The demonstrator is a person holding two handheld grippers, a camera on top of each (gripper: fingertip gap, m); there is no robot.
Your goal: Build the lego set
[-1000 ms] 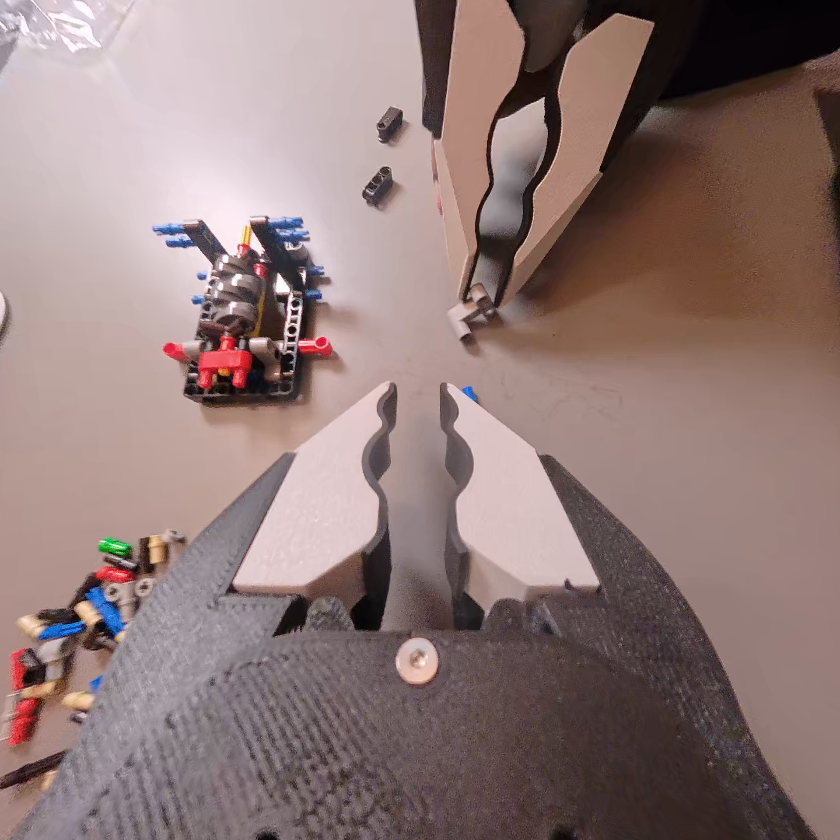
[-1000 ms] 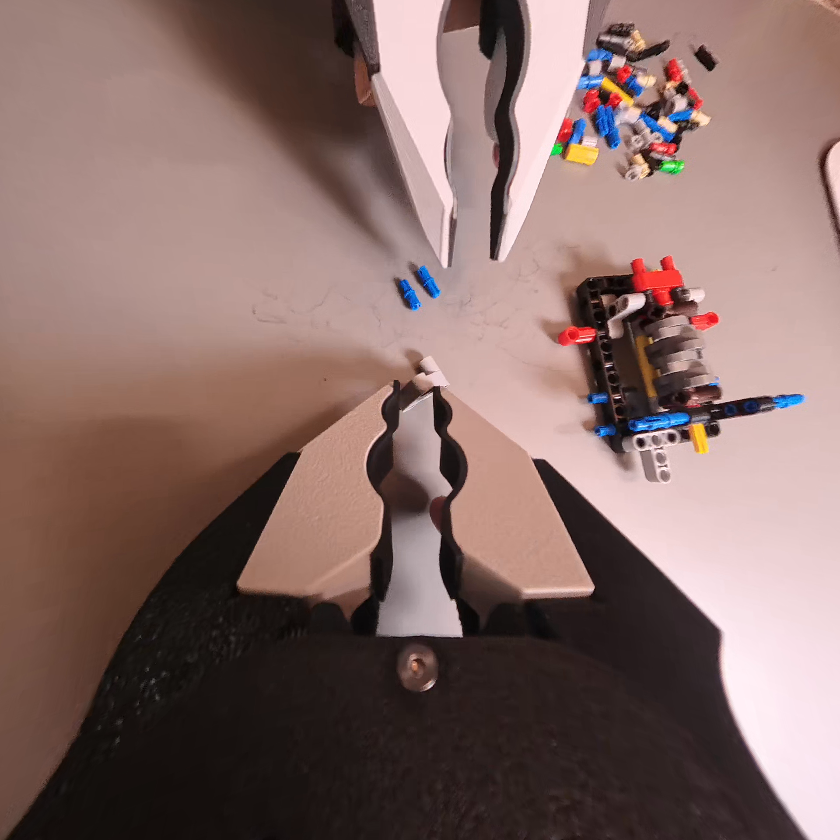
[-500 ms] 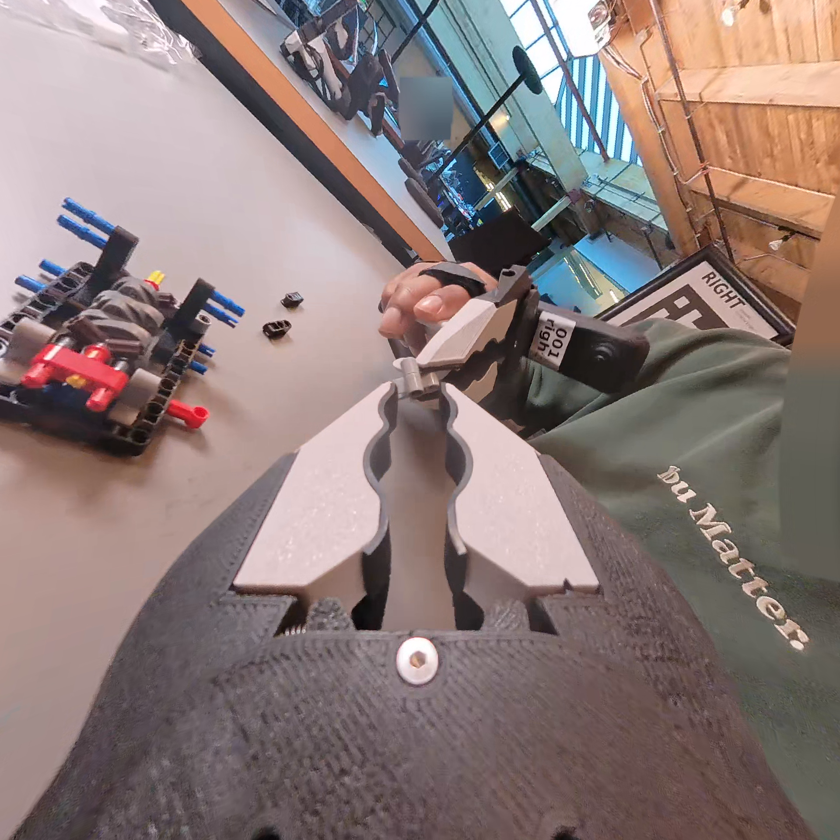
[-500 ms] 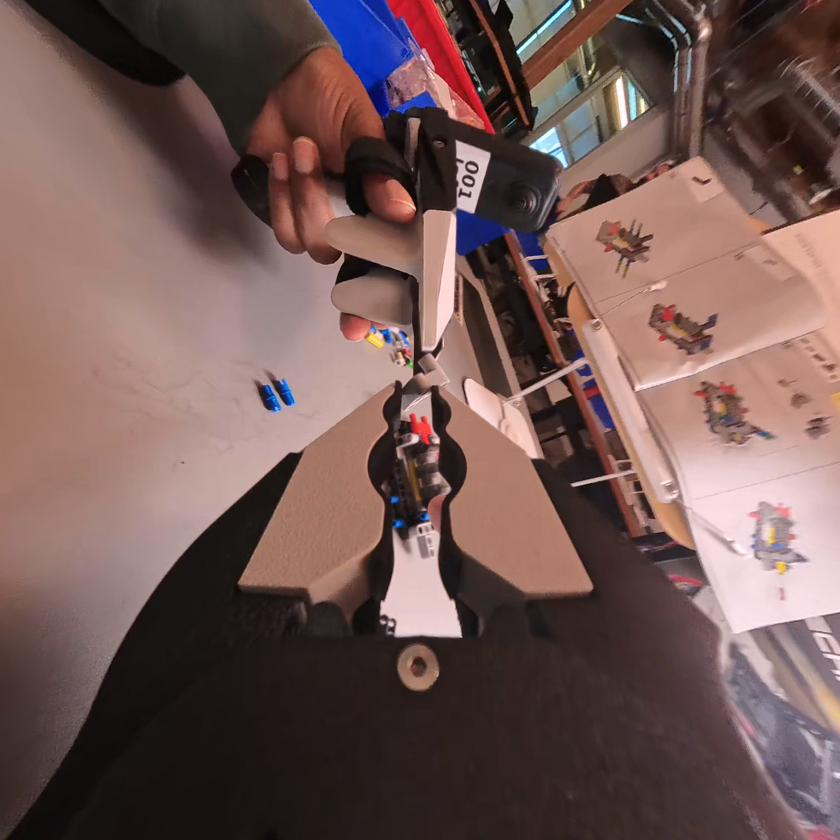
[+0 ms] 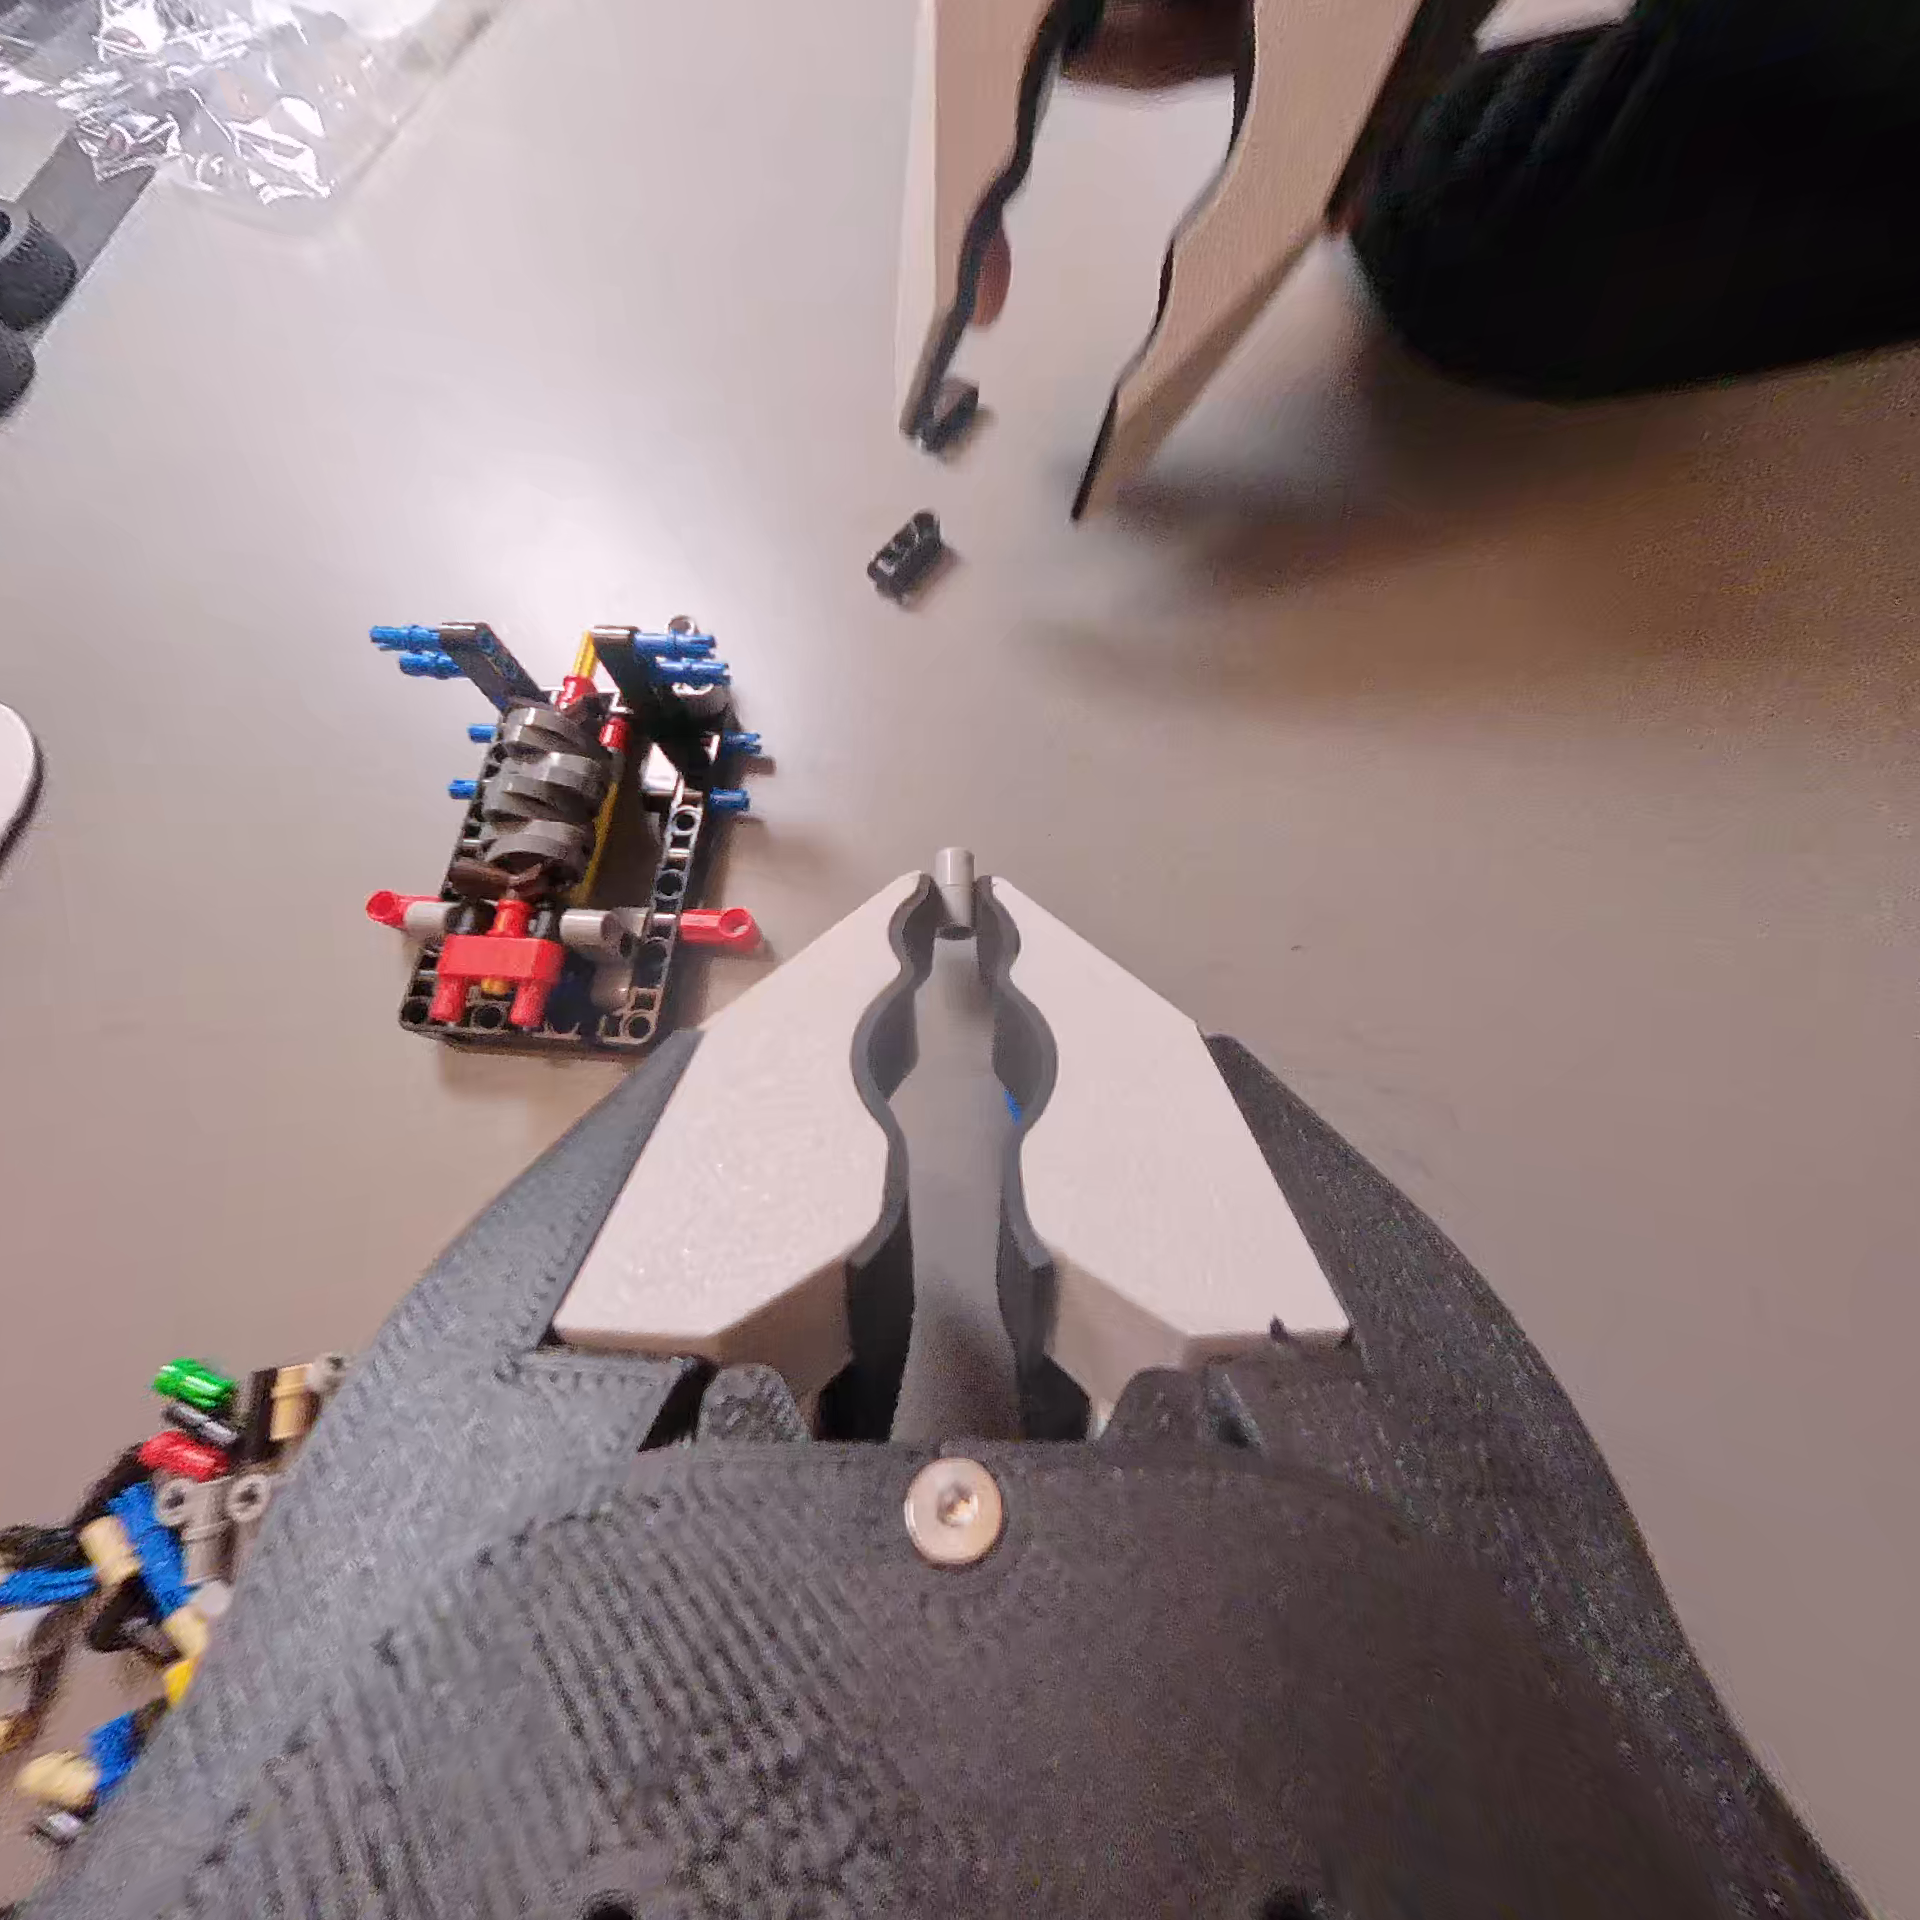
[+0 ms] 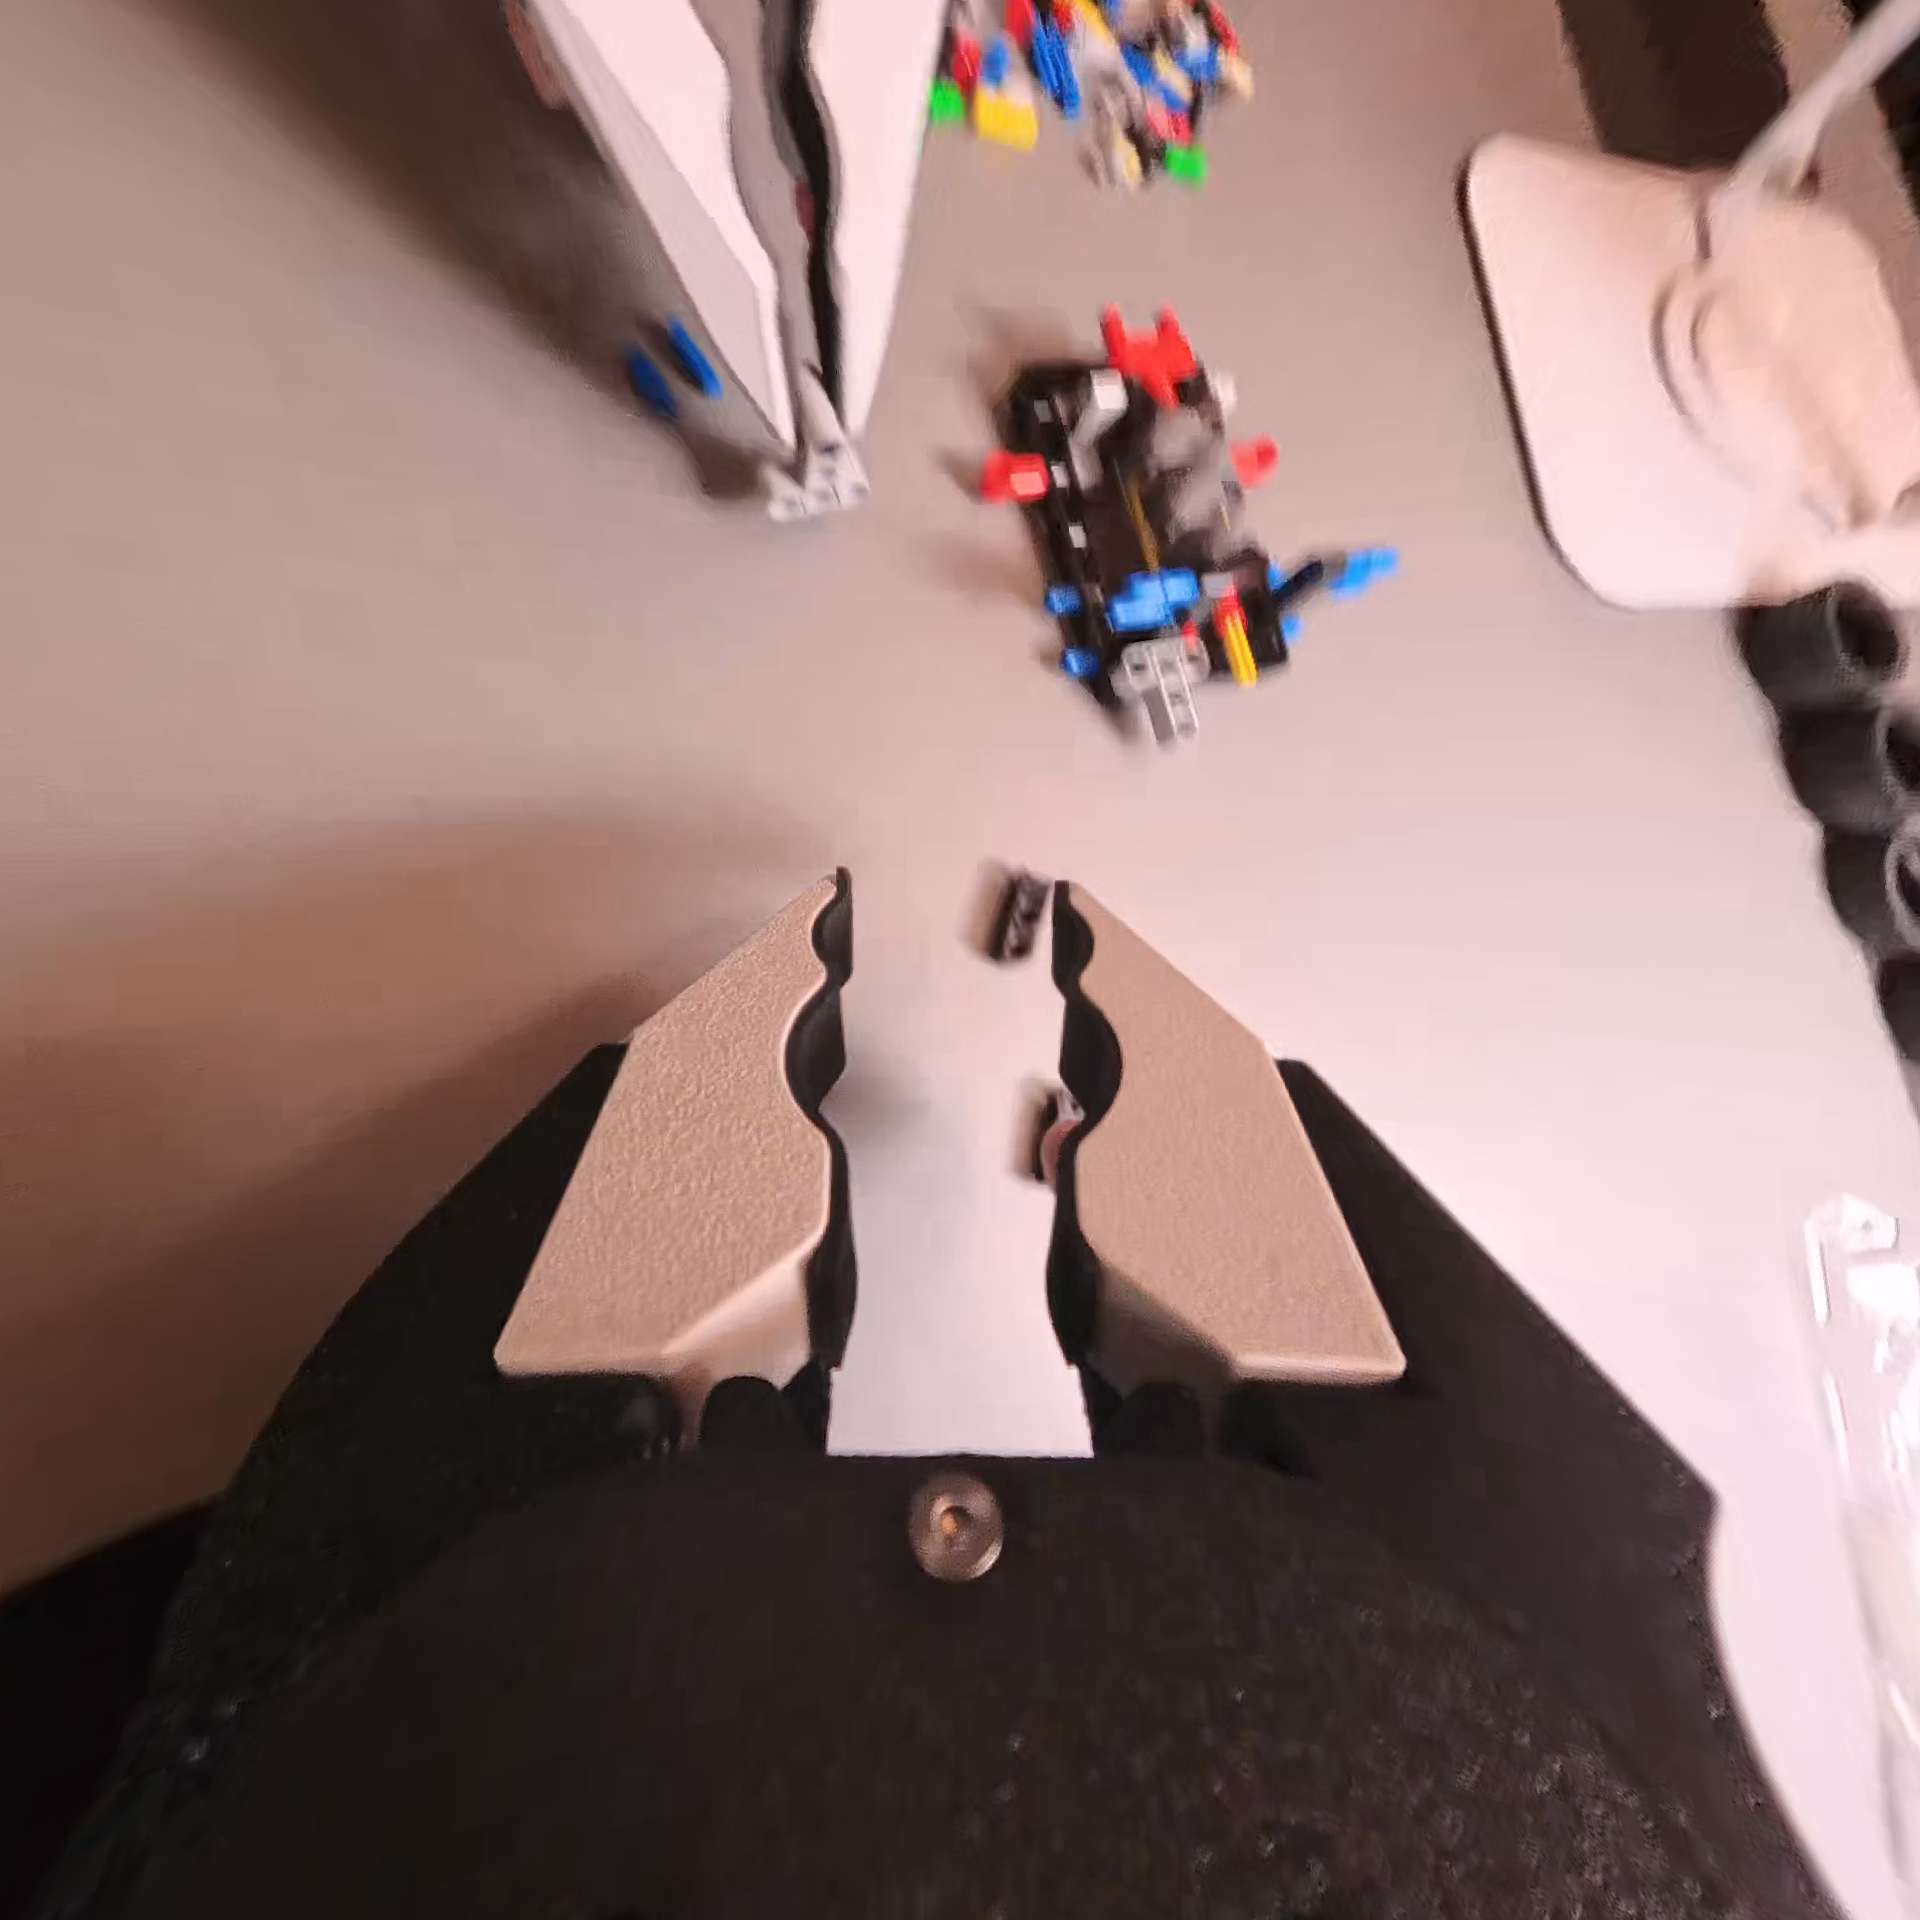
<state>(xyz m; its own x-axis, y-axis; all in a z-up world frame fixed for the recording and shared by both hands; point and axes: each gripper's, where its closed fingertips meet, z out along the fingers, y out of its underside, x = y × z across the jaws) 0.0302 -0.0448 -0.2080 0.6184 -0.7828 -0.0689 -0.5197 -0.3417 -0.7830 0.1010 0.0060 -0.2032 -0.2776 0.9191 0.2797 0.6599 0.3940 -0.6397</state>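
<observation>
crumpled clear plastic wrap (image 5: pixel 223 99) lies at the far left of the grey bench (image 5: pixel 1455 831); a white rounded slab (image 6: pixel 1621 384) sits beside dark round objects (image 6: pixel 1860 727).

Left hand-held gripper (image 5: pixel 957 902) clamped; right hand-held gripper (image 6: pixel 948 906) — parted.

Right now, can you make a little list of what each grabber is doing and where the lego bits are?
left gripper: shut on a small grey piece
right gripper: open, above two small black pieces
half-built model: on the table, untouched
loose pieces pile: beside the left gripper
</observation>
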